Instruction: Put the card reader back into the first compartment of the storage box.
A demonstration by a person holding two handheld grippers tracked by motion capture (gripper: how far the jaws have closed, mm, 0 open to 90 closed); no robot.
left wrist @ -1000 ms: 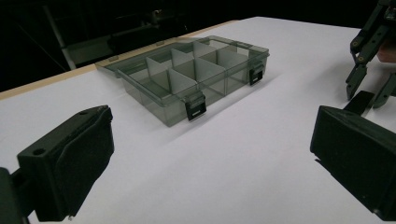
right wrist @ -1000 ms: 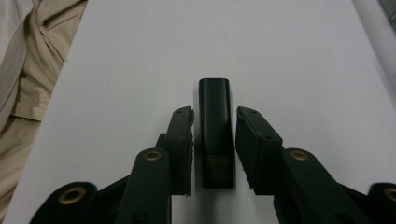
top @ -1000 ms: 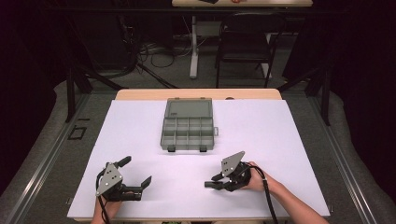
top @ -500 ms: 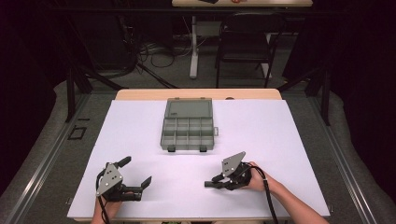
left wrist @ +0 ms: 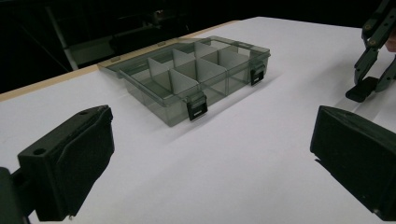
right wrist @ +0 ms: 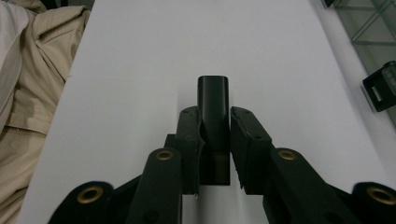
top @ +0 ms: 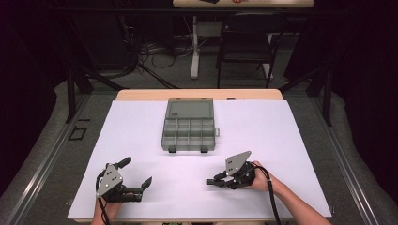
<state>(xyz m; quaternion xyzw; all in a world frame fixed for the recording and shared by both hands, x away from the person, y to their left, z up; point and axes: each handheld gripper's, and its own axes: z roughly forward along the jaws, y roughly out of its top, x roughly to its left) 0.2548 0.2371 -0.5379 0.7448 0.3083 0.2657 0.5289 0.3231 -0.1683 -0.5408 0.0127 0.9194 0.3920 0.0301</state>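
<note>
A smoky clear compartment box (top: 187,146) lies open at the middle of the white table cover, its lid folded back and its divided cells looking empty. My right gripper (top: 213,180) lies low on the cover in front of the box and to its right, pointing left. It is shut on a small black bar (right wrist: 213,98) that sticks out past the fingertips. My left gripper (top: 137,172) rests near the front left edge, open with nothing between its fingers. From the left gripper view the box (left wrist: 219,91) is ahead and the right gripper (left wrist: 369,79) is at the far right.
The white cover (top: 281,131) spans the tabletop, with a wooden edge (top: 141,94) behind it. A chair (top: 248,42) and cables stand on the floor beyond. A beige sleeve (right wrist: 32,70) lies at the left of the right gripper view. The box's black latch (right wrist: 380,86) is at that view's right edge.
</note>
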